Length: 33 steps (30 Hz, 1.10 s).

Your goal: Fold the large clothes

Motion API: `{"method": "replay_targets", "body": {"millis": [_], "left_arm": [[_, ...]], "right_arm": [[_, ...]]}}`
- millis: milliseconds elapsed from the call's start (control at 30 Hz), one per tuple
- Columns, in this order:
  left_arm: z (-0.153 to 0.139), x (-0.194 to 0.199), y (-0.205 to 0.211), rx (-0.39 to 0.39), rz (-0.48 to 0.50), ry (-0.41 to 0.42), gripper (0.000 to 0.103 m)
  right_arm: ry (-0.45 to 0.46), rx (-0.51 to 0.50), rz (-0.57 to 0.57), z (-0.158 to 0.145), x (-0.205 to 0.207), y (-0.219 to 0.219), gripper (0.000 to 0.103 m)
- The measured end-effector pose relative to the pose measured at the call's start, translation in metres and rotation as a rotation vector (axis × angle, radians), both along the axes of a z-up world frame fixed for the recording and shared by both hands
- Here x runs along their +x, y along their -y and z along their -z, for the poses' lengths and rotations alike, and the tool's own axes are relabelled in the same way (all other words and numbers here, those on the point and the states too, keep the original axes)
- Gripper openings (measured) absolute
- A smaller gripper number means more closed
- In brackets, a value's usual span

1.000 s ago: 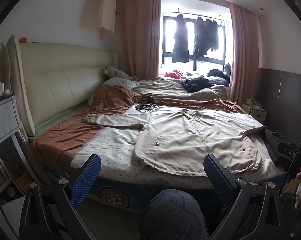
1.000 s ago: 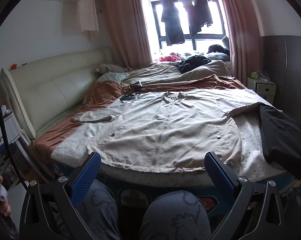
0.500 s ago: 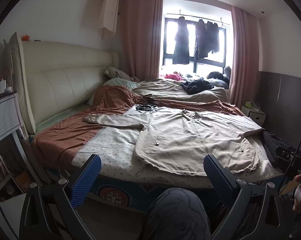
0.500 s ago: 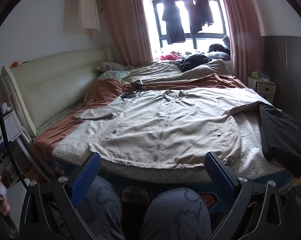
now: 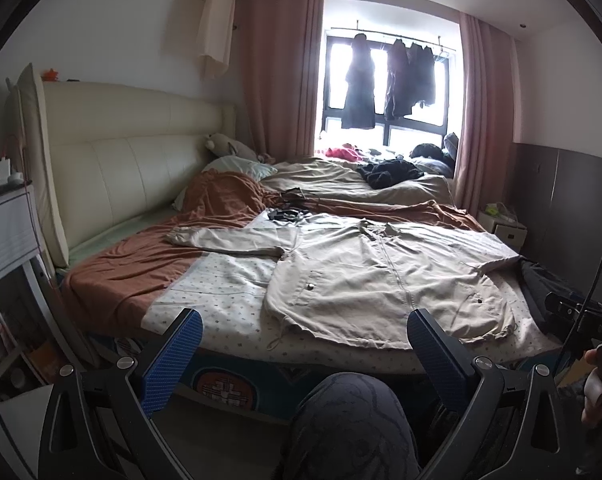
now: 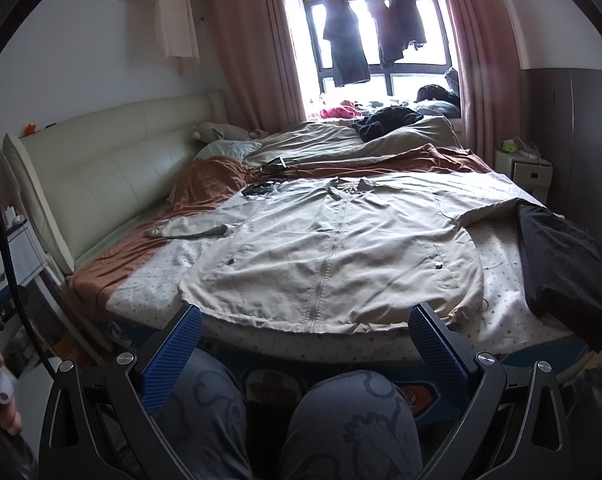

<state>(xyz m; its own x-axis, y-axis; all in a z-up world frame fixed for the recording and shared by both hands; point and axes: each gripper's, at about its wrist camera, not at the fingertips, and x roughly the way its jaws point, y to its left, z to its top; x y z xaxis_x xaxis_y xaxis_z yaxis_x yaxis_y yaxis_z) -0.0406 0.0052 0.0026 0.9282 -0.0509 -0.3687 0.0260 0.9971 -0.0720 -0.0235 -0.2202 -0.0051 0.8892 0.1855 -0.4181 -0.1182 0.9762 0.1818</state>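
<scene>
A large beige zip jacket [image 5: 381, 276] lies spread flat, front up, on the bed, its hem toward me and both sleeves stretched out sideways. It also shows in the right wrist view [image 6: 333, 252]. My left gripper [image 5: 301, 356] is open and empty, held back from the bed's near edge, to the left of the jacket's hem. My right gripper [image 6: 305, 352] is open and empty, short of the hem and centred on the zip.
A black garment [image 6: 561, 264] lies on the bed's right edge beside the jacket sleeve. A rust-brown blanket [image 5: 149, 260] covers the bed's left side. A white nightstand [image 5: 5, 232] stands at left. My knees [image 6: 341, 424] are below the grippers. Dark clothes [image 6: 385, 120] lie near the window.
Both grippers have drawn back and tilted up slightly, so the bed sits a little lower and farther in view. The jacket has not moved.
</scene>
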Motion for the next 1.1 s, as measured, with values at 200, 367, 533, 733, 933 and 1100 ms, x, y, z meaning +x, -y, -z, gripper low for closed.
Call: {"method": "replay_targets", "body": {"millis": [200, 367, 533, 733, 933, 1100], "left_arm": [[-0.001, 0.001, 0.001, 0.003, 0.002, 0.001, 0.102], [-0.002, 0.002, -0.003, -0.008, -0.002, 0.006, 0.102], [0.000, 0.001, -0.005, -0.011, -0.004, 0.005, 0.102], [0.000, 0.002, -0.009, -0.023, -0.009, 0.011, 0.102], [0.003, 0.014, -0.017, -0.041, -0.023, -0.006, 0.102], [0.008, 0.032, -0.026, -0.055, -0.038, -0.023, 0.102]], "right_arm": [[0.002, 0.008, 0.002, 0.000, -0.002, -0.001, 0.103], [0.001, 0.005, 0.001, 0.000, -0.001, -0.001, 0.103], [-0.011, 0.005, -0.004, -0.001, 0.005, -0.005, 0.103], [-0.017, -0.002, -0.010, 0.000, 0.013, -0.013, 0.103], [-0.029, -0.004, -0.018, 0.001, 0.030, -0.019, 0.103], [-0.041, -0.007, -0.035, 0.001, 0.055, -0.030, 0.103]]}}
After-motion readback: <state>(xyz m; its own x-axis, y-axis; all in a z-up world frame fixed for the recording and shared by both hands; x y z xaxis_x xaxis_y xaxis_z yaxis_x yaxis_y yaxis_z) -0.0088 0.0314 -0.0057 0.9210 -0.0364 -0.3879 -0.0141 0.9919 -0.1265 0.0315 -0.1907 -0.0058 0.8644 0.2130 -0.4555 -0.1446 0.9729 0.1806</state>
